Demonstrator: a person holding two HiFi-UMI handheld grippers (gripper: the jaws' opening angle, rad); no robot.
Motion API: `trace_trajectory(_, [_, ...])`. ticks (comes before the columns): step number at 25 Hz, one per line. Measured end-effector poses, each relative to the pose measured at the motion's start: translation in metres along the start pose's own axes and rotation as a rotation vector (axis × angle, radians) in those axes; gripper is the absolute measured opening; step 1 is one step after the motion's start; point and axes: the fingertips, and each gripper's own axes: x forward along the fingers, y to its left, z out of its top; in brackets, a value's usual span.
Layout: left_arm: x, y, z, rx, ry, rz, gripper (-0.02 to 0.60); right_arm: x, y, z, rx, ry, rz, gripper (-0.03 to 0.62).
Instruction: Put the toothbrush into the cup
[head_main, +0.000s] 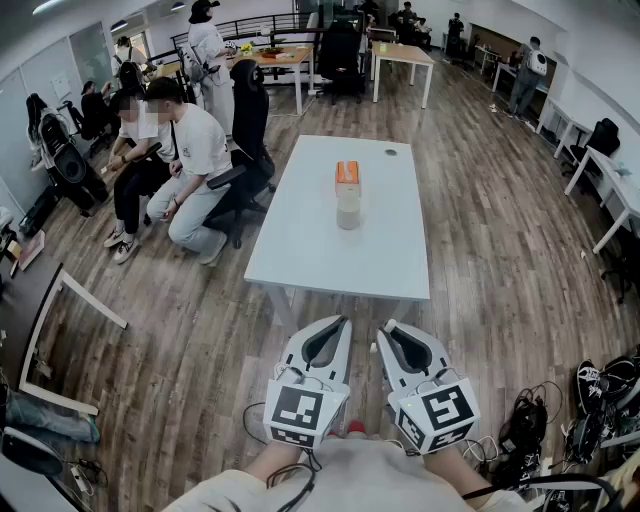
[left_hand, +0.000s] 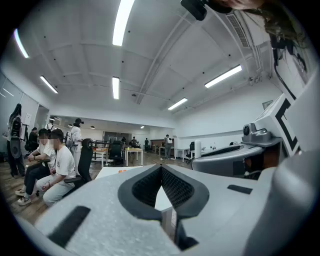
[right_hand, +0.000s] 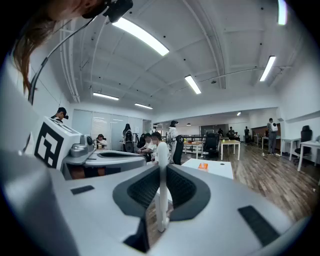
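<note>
A pale cup (head_main: 347, 212) stands mid-way along the white table (head_main: 300, 250), with an orange box (head_main: 347, 173) just behind it. I see no toothbrush in any view. Both grippers are held close to my body, well short of the table's near edge. The left gripper (head_main: 345, 322) (left_hand: 161, 170) has its jaw tips together and nothing between them. The right gripper (head_main: 385, 326) (right_hand: 160, 167) looks the same. A thin white strip in its slit seems to be a table leg beyond. The orange box (right_hand: 202, 166) also shows in the right gripper view.
Two people (head_main: 185, 170) sit on chairs left of the table beside a black office chair (head_main: 245, 120). Cables and shoes (head_main: 600, 390) lie on the wooden floor at right. A white frame (head_main: 60, 330) stands at left. More desks and people are at the back.
</note>
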Motion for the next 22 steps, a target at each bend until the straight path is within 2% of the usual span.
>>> trace_trajectory(9, [-0.008, 0.001, -0.017, 0.010, 0.007, -0.024, 0.009, 0.002, 0.015, -0.017, 0.012, -0.007, -0.009, 0.051])
trace_trajectory(15, [-0.012, 0.011, -0.015, -0.007, -0.001, -0.019, 0.009, 0.006, 0.023, -0.014, 0.007, 0.001, -0.007, 0.051])
trace_trajectory(22, [-0.001, 0.013, -0.023, -0.031, 0.016, -0.041, 0.009, 0.010, 0.002, -0.019, 0.020, 0.019, -0.058, 0.052])
